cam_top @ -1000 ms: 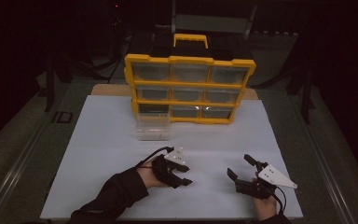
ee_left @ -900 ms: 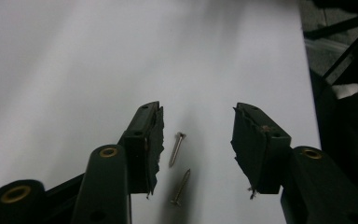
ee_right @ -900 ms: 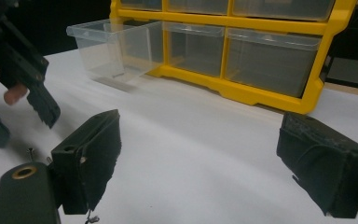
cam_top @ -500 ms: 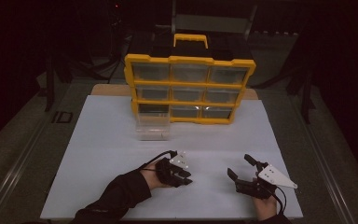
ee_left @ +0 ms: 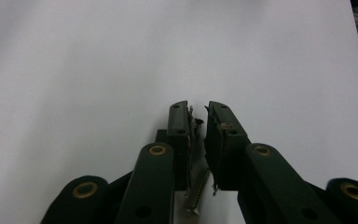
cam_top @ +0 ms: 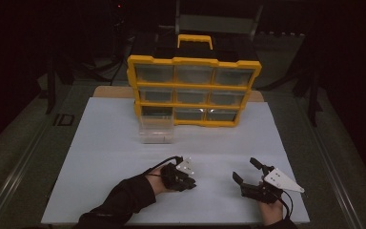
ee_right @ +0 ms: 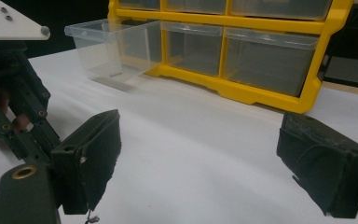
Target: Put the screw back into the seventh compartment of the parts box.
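Looking down from the high view, the left gripper [cam_top: 183, 179] sits low on the white sheet [cam_top: 105, 157] near its front edge, jaws nearly together after just closing, while the right gripper [cam_top: 249, 175] waits closer to the front right corner with its jaws spread and empty. A clear drawer [cam_top: 156, 130] stands pulled out of the yellow organizer [cam_top: 193, 90] at the back edge, probably set there as the drop-off spot.

In the left gripper view, a screw [ee_left: 197, 192] lies lengthwise between the pads [ee_left: 182, 140], which have just been closing on it; they seem to pinch it, tipped low so it lifts clean off the sheet.

From the right gripper view, its own pads [ee_right: 93, 158] stand wide apart, aimed across the sheet toward the open drawer [ee_right: 114, 49], likely idle until needed.
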A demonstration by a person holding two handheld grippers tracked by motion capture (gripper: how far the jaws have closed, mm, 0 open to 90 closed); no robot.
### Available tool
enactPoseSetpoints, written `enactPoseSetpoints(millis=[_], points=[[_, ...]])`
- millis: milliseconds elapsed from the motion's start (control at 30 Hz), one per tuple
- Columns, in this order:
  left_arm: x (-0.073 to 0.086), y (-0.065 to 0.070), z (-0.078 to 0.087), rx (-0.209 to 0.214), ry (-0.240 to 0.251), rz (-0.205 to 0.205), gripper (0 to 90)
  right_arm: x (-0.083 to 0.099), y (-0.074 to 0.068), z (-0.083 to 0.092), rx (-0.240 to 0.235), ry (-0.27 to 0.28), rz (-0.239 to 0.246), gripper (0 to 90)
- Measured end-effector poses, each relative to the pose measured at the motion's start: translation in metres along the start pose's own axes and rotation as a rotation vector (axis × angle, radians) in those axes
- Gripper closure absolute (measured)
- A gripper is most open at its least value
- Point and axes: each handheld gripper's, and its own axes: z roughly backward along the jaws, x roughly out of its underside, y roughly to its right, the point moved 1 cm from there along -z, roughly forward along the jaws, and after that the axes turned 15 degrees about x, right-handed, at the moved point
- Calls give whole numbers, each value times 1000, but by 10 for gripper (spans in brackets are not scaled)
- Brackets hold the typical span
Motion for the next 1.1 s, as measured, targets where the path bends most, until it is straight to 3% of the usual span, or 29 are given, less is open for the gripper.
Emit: enactPoseSetpoints(millis=[300, 467, 800, 1100], points=[[-2, -1, 0, 1, -17, -4, 859, 0, 0, 0, -2, 0, 1, 139], [-5, -1, 3, -8, -18, 13, 860, 0, 0, 0, -1, 1, 0, 139], [-17, 0, 36, -79, 60, 27, 860, 0, 0, 0, 0, 3, -1, 139], [-20, -4, 65, -135, 104, 48, 860, 0, 0, 0, -3, 0, 0, 139]])
